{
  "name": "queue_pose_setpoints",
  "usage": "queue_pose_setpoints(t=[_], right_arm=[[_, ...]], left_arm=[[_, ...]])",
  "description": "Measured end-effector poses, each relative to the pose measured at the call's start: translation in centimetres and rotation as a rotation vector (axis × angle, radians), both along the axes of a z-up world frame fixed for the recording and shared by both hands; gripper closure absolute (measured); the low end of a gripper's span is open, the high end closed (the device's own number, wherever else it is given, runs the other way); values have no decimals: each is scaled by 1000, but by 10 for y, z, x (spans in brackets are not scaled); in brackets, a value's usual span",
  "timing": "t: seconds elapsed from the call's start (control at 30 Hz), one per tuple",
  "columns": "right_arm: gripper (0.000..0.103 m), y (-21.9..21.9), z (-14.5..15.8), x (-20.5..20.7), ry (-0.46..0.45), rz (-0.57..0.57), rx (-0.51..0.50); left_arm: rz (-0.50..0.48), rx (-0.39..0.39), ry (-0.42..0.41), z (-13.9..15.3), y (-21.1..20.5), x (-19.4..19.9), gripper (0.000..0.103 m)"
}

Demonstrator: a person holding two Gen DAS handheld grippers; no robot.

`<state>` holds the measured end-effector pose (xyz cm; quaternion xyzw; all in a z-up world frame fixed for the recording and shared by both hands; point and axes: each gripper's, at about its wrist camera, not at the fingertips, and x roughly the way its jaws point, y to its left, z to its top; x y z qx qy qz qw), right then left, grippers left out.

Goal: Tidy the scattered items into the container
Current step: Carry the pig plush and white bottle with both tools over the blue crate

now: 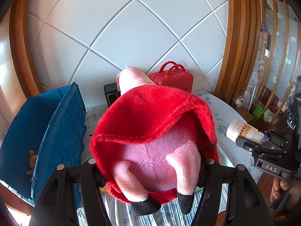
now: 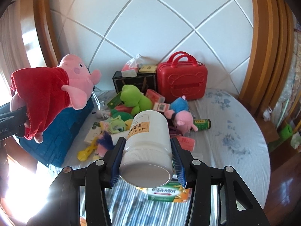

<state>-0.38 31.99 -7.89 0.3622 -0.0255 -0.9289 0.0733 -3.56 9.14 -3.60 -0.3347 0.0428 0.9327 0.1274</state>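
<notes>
At about nine o'clock in the left wrist view stands the deep blue plastic crate, open on top, with something brown and small on its floor that is hard to make out. Its near wall stands just beside the left gripper. This gripper's fingers pinch the pink plush pig in a red fleece dress at the lower body, legs toward the camera. The pig fills the middle of the view and hides most of the pile behind it.

In the right wrist view the same pig hangs at nine o'clock above the blue crate, clear of its rim. At the centre, around twelve o'clock, lies the heap of scattered things on the round bed with a pale flowered sheet: a green plush frog, a small plush pig in blue, and boxes and packets partly covered by each other. Behind it, against the wall, stands the red hard plastic case with two handles. From two to four o'clock the sheet is free up to its curved edge.

The right gripper has its blue-padded fingers pressed on both sides of the white plastic bottle with a yellow label, held above the sheet, cap toward the camera. A green and orange medicine box lies under it, partly hidden.
</notes>
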Motion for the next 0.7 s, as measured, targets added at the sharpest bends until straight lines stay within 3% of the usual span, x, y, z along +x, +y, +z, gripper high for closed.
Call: queue_pose_setpoints(t=[0.4,0.7], right_arm=[[56,-88,12,-9,15,-91,26],[56,-178,11,-24,37,-52,55]], left_arm=[[-52,30,27,13,-98,-5,39],[-16,70,52,18,-188,-14,39]])
